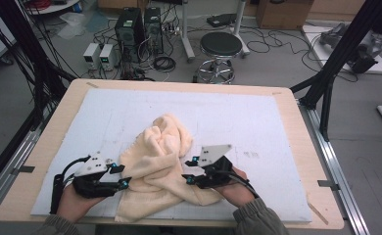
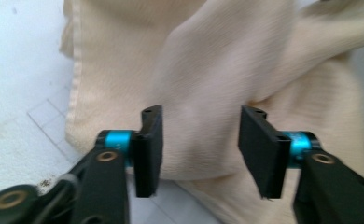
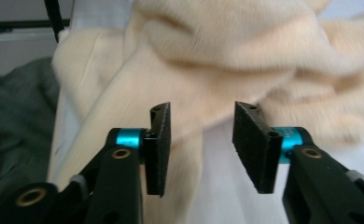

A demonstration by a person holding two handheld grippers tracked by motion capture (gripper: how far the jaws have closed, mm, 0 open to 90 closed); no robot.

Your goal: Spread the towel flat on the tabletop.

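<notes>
Crumpled cream terry towel (image 1: 162, 161) bunched near table (image 1: 287, 105) near edge, far half bare, left gripper (image 1: 122, 176) and right gripper (image 1: 188, 172) parted at its sides, nothing gripped.

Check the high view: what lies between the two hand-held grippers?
In the high view, the crumpled cream towel lies between the left hand-held gripper and the right hand-held gripper, on the white mat. Nothing else is there.

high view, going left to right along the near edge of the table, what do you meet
left gripper → cream towel → right gripper, all on the white mat over the wooden table
</notes>
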